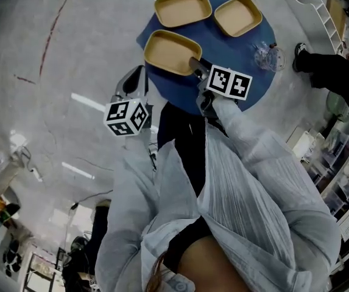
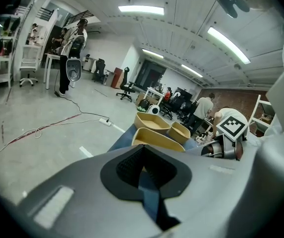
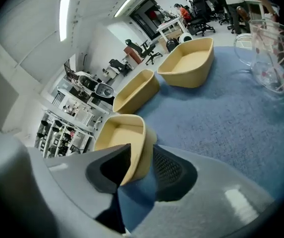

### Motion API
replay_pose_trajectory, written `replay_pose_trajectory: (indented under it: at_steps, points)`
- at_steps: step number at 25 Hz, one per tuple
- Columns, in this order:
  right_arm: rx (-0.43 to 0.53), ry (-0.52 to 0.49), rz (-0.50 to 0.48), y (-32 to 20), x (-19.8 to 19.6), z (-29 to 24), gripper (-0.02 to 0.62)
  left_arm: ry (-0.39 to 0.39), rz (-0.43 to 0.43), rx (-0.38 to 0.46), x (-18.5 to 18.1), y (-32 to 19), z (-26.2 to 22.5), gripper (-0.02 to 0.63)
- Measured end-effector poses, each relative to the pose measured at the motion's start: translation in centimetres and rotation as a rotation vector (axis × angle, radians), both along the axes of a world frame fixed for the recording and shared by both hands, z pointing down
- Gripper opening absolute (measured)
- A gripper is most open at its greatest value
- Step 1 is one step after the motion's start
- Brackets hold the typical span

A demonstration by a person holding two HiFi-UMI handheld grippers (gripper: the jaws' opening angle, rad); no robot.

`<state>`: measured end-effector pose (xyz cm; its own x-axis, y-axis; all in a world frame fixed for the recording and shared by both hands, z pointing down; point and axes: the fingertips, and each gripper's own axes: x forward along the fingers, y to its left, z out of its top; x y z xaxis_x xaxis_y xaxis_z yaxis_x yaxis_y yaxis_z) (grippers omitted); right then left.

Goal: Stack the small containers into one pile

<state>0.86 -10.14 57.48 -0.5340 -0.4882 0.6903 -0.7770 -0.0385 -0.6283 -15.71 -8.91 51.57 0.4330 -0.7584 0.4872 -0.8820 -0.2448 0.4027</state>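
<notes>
Three shallow tan containers sit apart on a round blue table (image 1: 247, 41). The near container (image 1: 171, 52) (image 3: 124, 138) has its rim wall between the jaws of my right gripper (image 1: 195, 66) (image 3: 139, 162), one pad inside and one outside, shut on it. A second container (image 1: 183, 8) (image 3: 137, 90) and a third container (image 1: 238, 16) (image 3: 189, 61) lie farther back. My left gripper (image 1: 139, 72) (image 2: 142, 155) hangs off the table's left edge, shut and holding nothing. From it I see the near container (image 2: 156, 139) just ahead.
A clear glass jug (image 1: 268, 56) (image 3: 270, 53) stands at the table's right edge. A person's shoe (image 1: 300, 50) and shelving (image 1: 320, 8) are to the right. A cable (image 2: 57, 125) runs over the grey floor at the left.
</notes>
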Motion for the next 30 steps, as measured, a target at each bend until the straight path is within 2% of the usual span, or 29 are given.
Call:
replay_pose_trajectory:
  at_steps: [1, 3, 12, 23, 30]
  points:
    - [-0.021, 0.008, -0.005, 0.1, -0.1, 0.3, 0.114, 0.000, -0.008, -0.001, -0.1, 0.1, 0.1, 0.015]
    - [-0.052, 0.006, -0.001, 0.1, -0.4, 0.5, 0.087, 0.000, -0.021, -0.006, -0.3, 0.2, 0.2, 0.015]
    - [-0.055, 0.018, 0.017, 0.0, 0.3, 0.2, 0.059, -0.004, -0.046, -0.015, -0.6, 0.6, 0.5, 0.015]
    - [0.029, 0.096, -0.069, -0.3, 1.2, -0.9, 0.025, -0.017, -0.024, 0.007, 0.0, 0.4, -0.7, 0.015]
    - [0.086, 0.139, -0.111, -0.3, 3.5, -3.0, 0.025, -0.031, -0.004, 0.023, 0.8, 0.1, -1.8, 0.015]
